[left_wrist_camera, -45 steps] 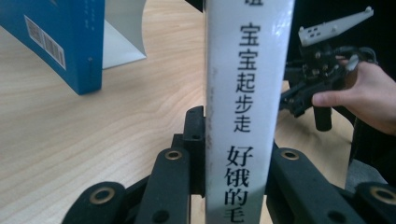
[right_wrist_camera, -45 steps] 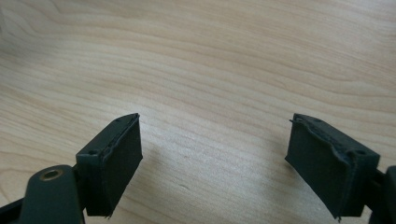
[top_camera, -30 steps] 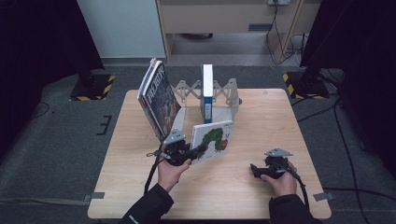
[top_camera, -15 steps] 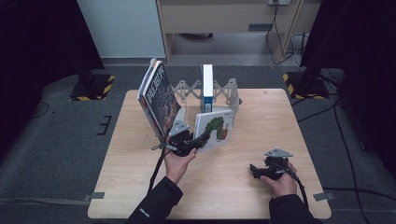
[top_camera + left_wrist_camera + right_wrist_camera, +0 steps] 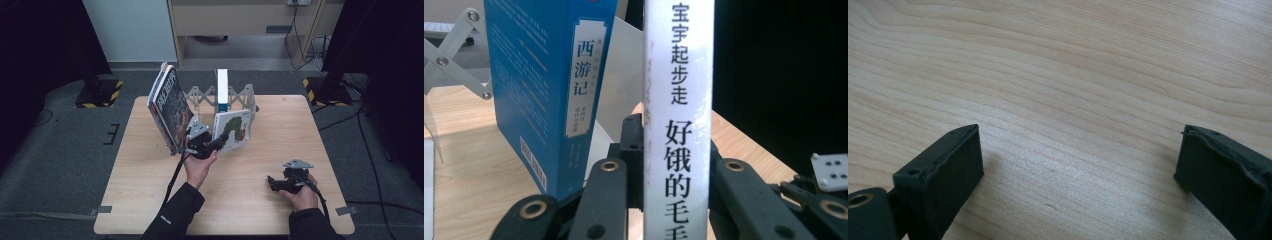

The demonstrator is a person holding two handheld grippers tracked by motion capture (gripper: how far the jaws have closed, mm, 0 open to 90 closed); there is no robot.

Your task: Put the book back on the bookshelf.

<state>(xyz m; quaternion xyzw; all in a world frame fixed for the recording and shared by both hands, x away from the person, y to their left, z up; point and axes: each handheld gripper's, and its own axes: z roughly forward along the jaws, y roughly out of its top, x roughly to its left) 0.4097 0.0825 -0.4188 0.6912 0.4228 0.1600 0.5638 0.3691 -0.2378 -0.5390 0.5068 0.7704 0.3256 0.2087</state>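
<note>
My left gripper point(image 5: 216, 143) had its jaws closed on the spine of the picture book point(image 5: 233, 130), which stood upright near the middle of the surface, just in front of the folding rack point(image 5: 200, 96). In the left gripper view that white spine point(image 5: 678, 120) ran straight up between the jaws, with the blue book point(image 5: 549, 85) standing in the rack at about ten o'clock from it. A large tilted book point(image 5: 170, 107) leaned at nine o'clock of my left hand point(image 5: 198, 167).

I judged the picture book to be light and thin, with stiff boards but a glossy, rather slippery cover. Held low on the spine, it could pivot or slide in the jaws, so a firm, even squeeze near mid-height would have kept it from swinging. It seemed sturdy enough, though its corners could catch on the rack's slats.

My right gripper point(image 5: 281, 182) rested at five o'clock on the surface point(image 5: 250, 210), well apart from the books, its jaws wide open and holding nothing.
</note>
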